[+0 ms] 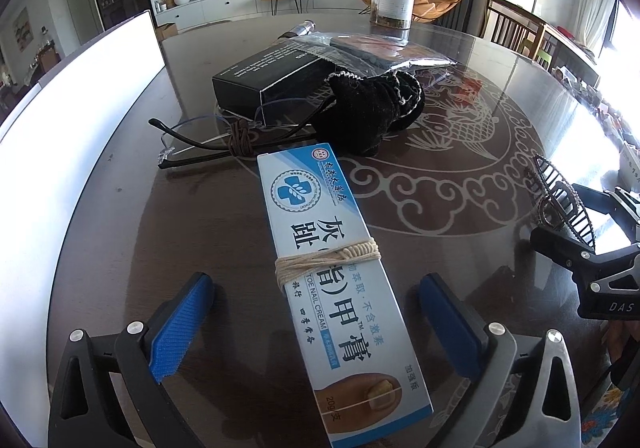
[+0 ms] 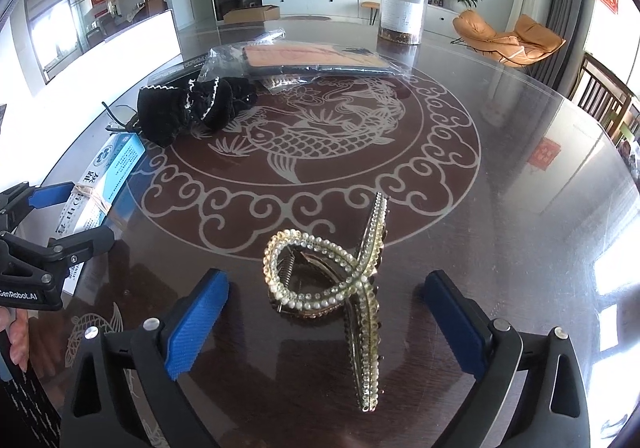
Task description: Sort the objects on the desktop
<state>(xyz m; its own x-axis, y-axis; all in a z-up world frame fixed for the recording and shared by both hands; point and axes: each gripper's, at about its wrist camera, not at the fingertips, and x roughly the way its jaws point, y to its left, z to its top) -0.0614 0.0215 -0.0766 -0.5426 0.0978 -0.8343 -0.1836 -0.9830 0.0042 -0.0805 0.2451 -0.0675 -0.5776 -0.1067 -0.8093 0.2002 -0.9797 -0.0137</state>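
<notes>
A blue-and-white nail cream box (image 1: 336,280) bound with cream string lies on the glass table between the open jaws of my left gripper (image 1: 316,304); it also shows in the right wrist view (image 2: 108,175). A pearl-studded hair claw clip (image 2: 340,280) stands on the table between the open jaws of my right gripper (image 2: 328,300); it also shows at the right of the left wrist view (image 1: 560,199). Neither gripper touches its object. Behind lie a black scrunchie (image 1: 376,107), eyeglasses (image 1: 216,135), a black box (image 1: 268,83) and a plastic bag with a flat item (image 2: 312,59).
A clear jar (image 2: 402,11) stands at the far side of the table. A white board (image 1: 80,119) runs along the table's left edge. The table top (image 2: 500,207) is dark glass with a fish pattern. Wooden chairs (image 2: 604,95) stand to the right.
</notes>
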